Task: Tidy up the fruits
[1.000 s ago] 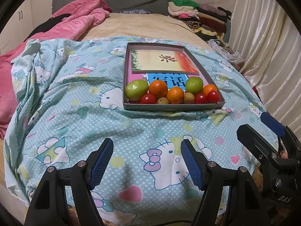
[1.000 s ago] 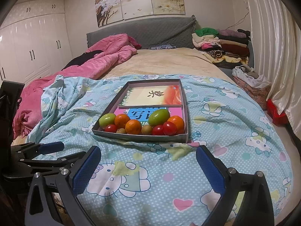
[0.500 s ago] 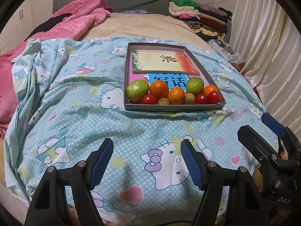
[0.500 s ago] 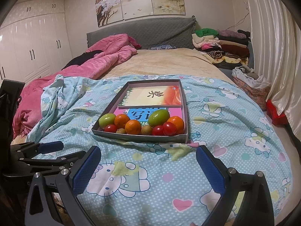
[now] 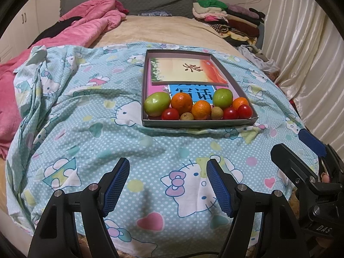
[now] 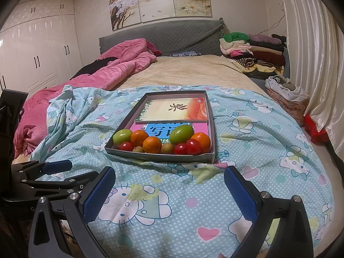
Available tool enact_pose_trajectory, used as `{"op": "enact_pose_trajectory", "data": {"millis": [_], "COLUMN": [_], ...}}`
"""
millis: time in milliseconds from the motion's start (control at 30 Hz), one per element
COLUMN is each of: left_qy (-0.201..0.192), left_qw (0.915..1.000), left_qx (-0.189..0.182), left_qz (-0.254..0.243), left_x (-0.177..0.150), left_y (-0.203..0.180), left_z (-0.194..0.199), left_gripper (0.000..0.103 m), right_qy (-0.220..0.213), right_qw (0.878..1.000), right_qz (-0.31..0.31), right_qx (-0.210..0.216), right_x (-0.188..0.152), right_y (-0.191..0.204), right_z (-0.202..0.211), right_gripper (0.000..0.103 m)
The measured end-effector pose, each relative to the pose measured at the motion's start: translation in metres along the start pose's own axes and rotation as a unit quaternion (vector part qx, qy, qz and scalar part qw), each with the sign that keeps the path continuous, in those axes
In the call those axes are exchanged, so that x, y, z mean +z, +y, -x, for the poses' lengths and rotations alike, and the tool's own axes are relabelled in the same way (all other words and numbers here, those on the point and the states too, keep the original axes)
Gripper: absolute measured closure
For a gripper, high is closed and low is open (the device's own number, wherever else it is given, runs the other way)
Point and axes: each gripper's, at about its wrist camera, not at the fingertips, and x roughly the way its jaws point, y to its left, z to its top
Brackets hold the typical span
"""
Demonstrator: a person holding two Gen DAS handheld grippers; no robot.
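Observation:
A shallow grey box [image 5: 200,123] [image 6: 159,157] lies on the bed with books at its back and fruit along its near wall: two green fruits [image 5: 157,104] [image 6: 181,134], oranges [image 5: 181,103] [image 6: 152,144], red tomatoes [image 5: 245,111] [image 6: 193,146] and small brown fruits [image 5: 186,116]. My left gripper [image 5: 168,185] is open and empty, low over the quilt in front of the box. My right gripper [image 6: 169,195] is open and empty, to its right at the same distance; it also shows in the left wrist view [image 5: 301,150].
A light blue cartoon-print quilt [image 5: 86,129] covers the near bed. A pink blanket [image 6: 120,71] lies at the left, folded clothes [image 6: 253,51] at the back right, curtains [image 6: 318,64] and a cloth bag [image 6: 286,94] along the right.
The left wrist view has shifted very slightly; the box sits a touch lower and to the right. Both grippers stay open and the fruit has not moved.

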Motion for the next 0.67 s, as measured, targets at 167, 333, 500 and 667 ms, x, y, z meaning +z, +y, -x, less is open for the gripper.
{"op": "enact_pose_trajectory", "data": {"millis": [167,333,500,667], "left_qy": [0.002,0.000,-0.003,-0.006], "left_qw": [1.0000,1.0000,1.0000,0.9997], "left_qx": [-0.002,-0.001,-0.007,-0.005], "left_qz": [0.002,0.002,0.003,0.022], "left_x": [0.000,0.000,0.000,0.004], "left_y": [0.000,-0.001,0.000,0.010], "left_z": [0.000,0.000,0.000,-0.003], "left_gripper": [0.028,0.028,0.028,0.028], "right_qy": [0.000,0.000,0.003,0.002], "right_qw": [1.000,1.000,1.000,0.999], "right_qz": [0.000,-0.003,-0.009,-0.033], "right_qx": [-0.001,-0.001,-0.001,0.001], "right_x": [0.000,-0.001,-0.002,0.000], "right_y": [0.000,-0.001,-0.004,-0.014], "right_z": [0.000,0.000,-0.002,-0.004], "right_gripper": [0.001,0.001,0.001,0.001]}}
